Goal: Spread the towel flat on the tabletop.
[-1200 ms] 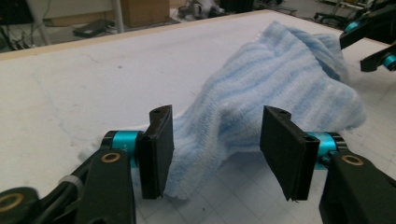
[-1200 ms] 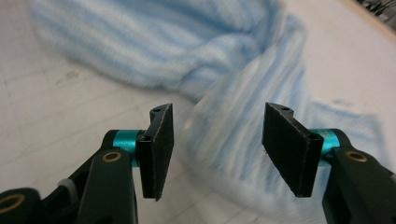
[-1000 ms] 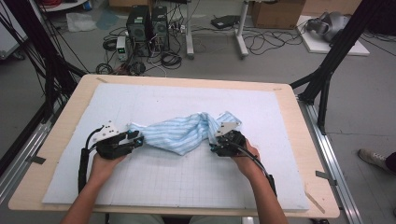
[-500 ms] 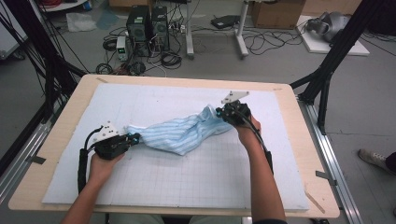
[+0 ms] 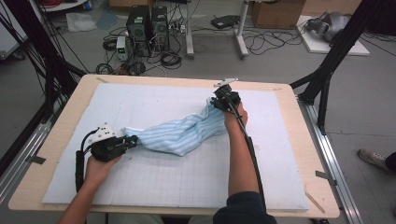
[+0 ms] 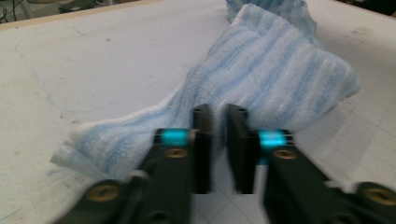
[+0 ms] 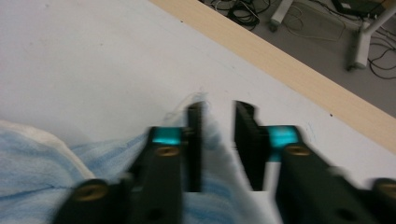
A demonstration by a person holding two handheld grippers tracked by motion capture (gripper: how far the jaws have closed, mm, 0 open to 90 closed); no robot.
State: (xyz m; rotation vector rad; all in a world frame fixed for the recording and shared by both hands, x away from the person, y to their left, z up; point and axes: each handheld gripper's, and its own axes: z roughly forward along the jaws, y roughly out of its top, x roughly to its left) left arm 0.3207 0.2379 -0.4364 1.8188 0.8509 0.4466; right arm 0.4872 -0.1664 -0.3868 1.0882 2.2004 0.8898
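Note:
A blue-and-white striped towel (image 5: 187, 133) lies stretched in a loose band across the white mat (image 5: 159, 182). My left gripper (image 5: 133, 140) is at its near-left end. In the left gripper view the jaws (image 6: 219, 112) stand nearly together over the towel's (image 6: 280, 70) edge, gripping it. My right gripper (image 5: 216, 100) holds the far-right end, up near the back of the mat. In the right gripper view its jaws (image 7: 219, 107) stand a little apart with bunched cloth (image 7: 46, 158) between them and a corner poking up beside one jaw.
The mat covers most of a wooden table (image 5: 306, 144), whose bare edge (image 7: 299, 70) runs just beyond the right gripper. Computer boxes (image 5: 147, 23), cables and black stand legs (image 5: 327, 74) crowd the floor behind the table.
My right gripper has carried its end of the towel away from me toward the back of the mat, stretching the cloth out. The left gripper has stayed put with its end.

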